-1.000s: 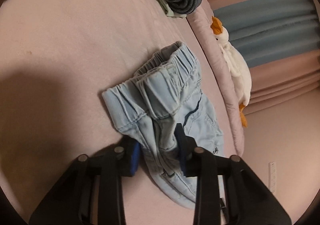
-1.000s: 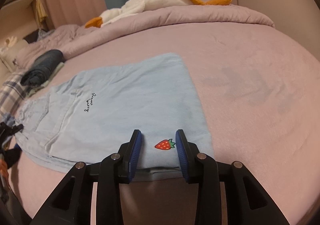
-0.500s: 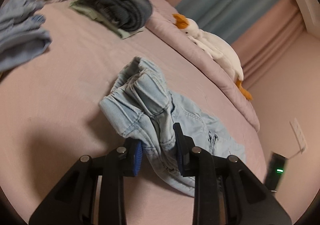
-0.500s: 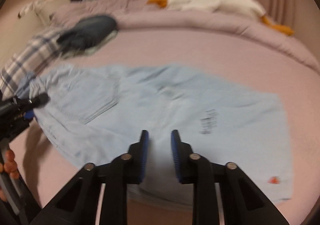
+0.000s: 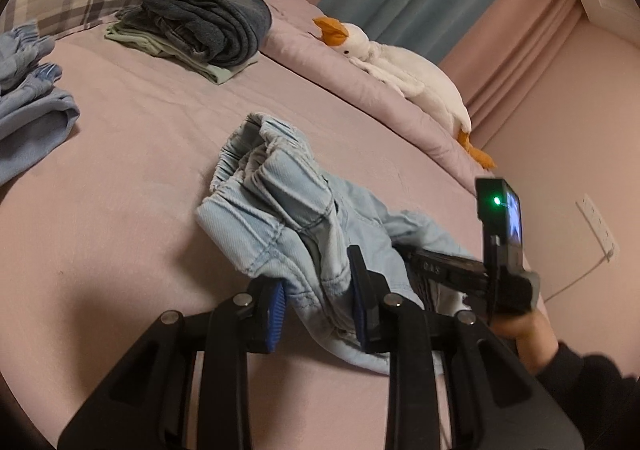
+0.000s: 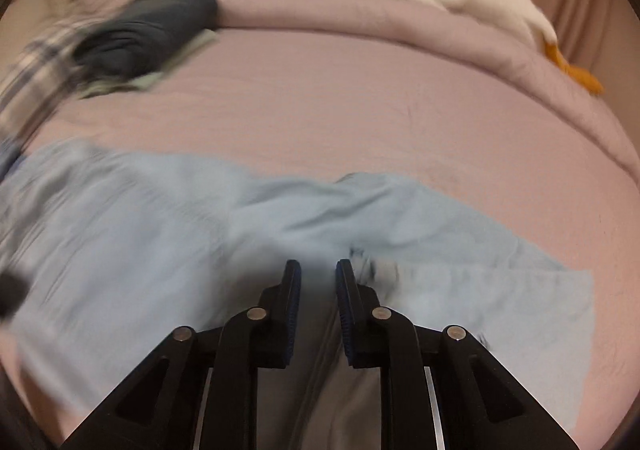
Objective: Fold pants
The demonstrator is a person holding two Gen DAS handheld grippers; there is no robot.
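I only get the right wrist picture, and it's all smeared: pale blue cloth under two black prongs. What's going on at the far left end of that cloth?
Observer: The left gripper is clamped on the pants just below the gathered waistband, which stands bunched up.
Operator: Is somebody holding these tools?
Observer: Yes, a hand in a dark sleeve shows at the lower right, gripping a black handle.
Operator: Besides the dark pile, any other laundry?
Observer: Another blue garment lies crumpled at the left edge of the left wrist view, apart from the pants.
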